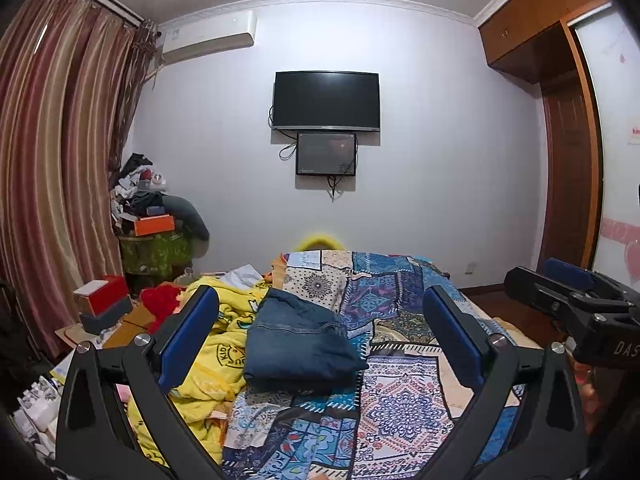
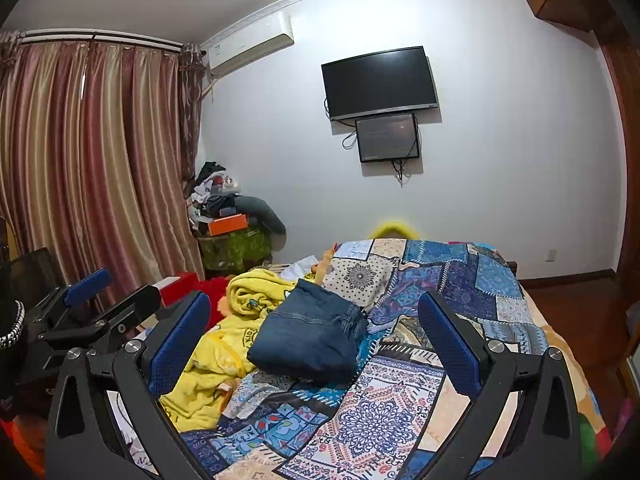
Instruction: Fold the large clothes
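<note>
A pair of blue jeans (image 1: 298, 340) lies folded into a compact stack on the patterned patchwork bedspread (image 1: 400, 400); it also shows in the right wrist view (image 2: 312, 340). My left gripper (image 1: 320, 320) is open and empty, held above the bed on the near side of the jeans, apart from them. My right gripper (image 2: 316, 328) is open and empty too, at a similar height. The right gripper shows at the right edge of the left wrist view (image 1: 568, 300). The left gripper shows at the left edge of the right wrist view (image 2: 100, 300).
A crumpled yellow blanket (image 1: 216, 352) lies left of the jeans, also in the right wrist view (image 2: 224, 344). Red boxes (image 1: 104, 296) and clutter stand left of the bed. A pile of clothes (image 1: 148, 200) sits in the corner by the curtains (image 1: 52, 160). A TV (image 1: 326, 100) hangs on the far wall.
</note>
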Tool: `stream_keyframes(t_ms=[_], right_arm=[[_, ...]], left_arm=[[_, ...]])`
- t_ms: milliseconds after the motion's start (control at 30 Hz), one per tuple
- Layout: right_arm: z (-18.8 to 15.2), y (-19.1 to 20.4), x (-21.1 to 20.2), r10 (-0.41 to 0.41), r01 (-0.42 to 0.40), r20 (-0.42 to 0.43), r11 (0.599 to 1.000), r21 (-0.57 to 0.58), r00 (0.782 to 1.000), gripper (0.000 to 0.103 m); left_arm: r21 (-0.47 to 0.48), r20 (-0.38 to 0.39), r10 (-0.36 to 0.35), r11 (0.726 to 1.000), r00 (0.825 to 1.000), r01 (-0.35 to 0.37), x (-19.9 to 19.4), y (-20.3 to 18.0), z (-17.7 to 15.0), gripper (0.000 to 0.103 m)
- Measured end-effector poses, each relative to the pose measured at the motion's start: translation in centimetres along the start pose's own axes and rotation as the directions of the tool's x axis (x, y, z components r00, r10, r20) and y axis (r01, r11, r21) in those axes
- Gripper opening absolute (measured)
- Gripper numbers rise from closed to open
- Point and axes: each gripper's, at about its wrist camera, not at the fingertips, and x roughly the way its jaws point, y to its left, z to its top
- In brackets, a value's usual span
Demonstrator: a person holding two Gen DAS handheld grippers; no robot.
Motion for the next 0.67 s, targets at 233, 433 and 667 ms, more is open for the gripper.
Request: stream_keyframes(t_ms=[233, 433, 667], right_arm=[[-0.14, -0.09, -0.05, -0.006, 0.006, 0.001, 1.000, 0.006, 1.000, 0.103], [-0.24, -0.15, 0.08, -0.013, 0.013, -0.002, 1.000, 0.010, 1.000, 0.103], [-0.43, -0.05, 0.22, -0.019, 0.019, -0.007, 1.000, 0.011, 1.000, 0.103]], left_arm=[[-0.014, -0.032, -0.042, 0.999, 0.999, 0.042, 0.36, 0.23, 0.03, 0.102], [-0.007, -0.031, -0.045, 0.999, 0.999, 0.045, 0.28, 0.07, -0.12, 0.102], [-0.013, -0.040, -0.044, 0.999, 0.998, 0.043, 0.85, 0.35, -0.36, 0.102]])
